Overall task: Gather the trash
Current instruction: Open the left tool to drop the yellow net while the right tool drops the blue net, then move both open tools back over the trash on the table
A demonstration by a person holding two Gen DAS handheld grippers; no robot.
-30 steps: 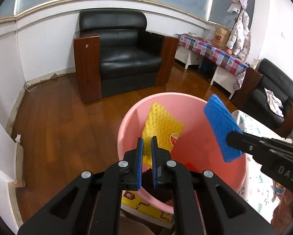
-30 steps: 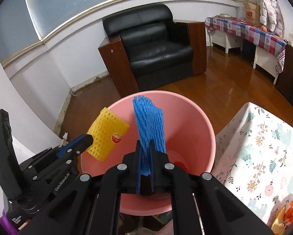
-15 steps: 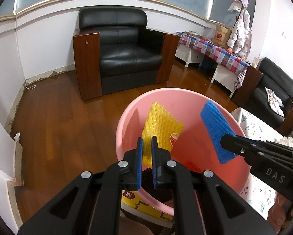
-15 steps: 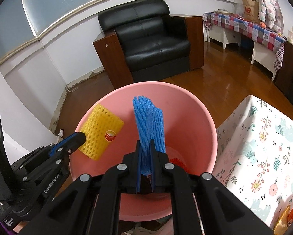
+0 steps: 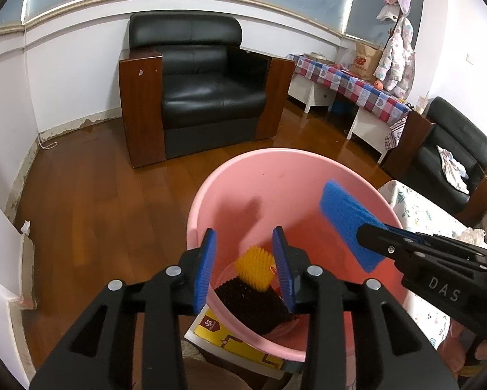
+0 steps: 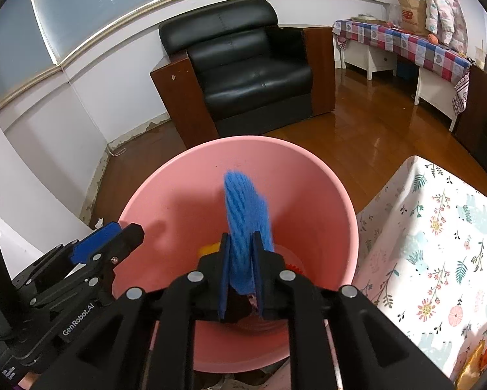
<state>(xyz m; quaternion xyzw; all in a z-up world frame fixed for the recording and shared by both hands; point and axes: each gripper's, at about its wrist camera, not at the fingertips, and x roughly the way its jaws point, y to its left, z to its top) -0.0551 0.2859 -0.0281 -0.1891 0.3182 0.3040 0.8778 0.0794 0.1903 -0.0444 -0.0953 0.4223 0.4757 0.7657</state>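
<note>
Opening over the pink bucket, your left gripper has just freed the yellow foam net; the right gripper, jaws easing apart, barely pinches the blue foam net — spread them wider.

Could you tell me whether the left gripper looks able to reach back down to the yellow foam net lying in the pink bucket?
Probably yes. The left gripper, its fingers just opened and empty, hangs right above the yellow foam net in the pink bucket, nothing between them; the right gripper and its blue foam net sit off to one side.
</note>
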